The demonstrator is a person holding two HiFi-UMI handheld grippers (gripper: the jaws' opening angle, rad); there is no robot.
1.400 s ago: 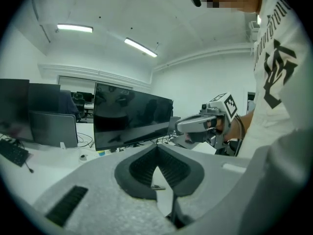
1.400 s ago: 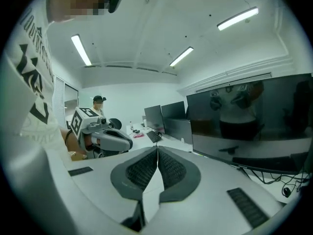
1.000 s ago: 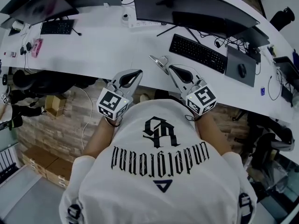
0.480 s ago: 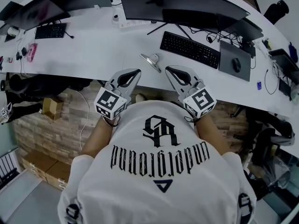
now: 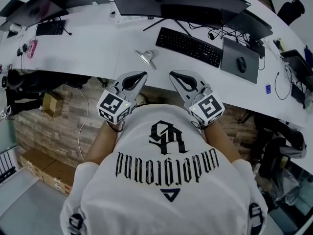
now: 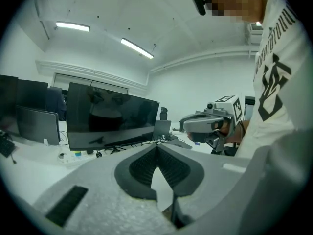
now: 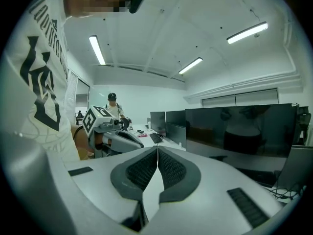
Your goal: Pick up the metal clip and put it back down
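A person in a white T-shirt with black lettering [image 5: 166, 180] stands close against the edge of a long, curved white worktop [image 5: 98, 53], holding a grey two-jaw gripper in each hand at chest height. The left claw [image 5: 141, 75] points forward over the worktop's near edge. Its ribbed dark pads are pressed together at the tips, with nothing between them. The right claw [image 5: 174, 75] sits beside it, well apart from it, and is likewise closed tip to tip and empty.

Just beyond the gap between the two, a little toward the left claw's side, the small silver metal clip [image 5: 146, 58] lies on the bare worktop, touched by neither claw.

Farther back and to the right is a black keyboard [image 5: 189, 46]. A dark mouse [image 5: 241, 64] rests on a grey mat [image 5: 234, 53] next to it. Behind them, a wide dark monitor [image 5: 171, 1] stands along the far side of the worktop, its screen off.
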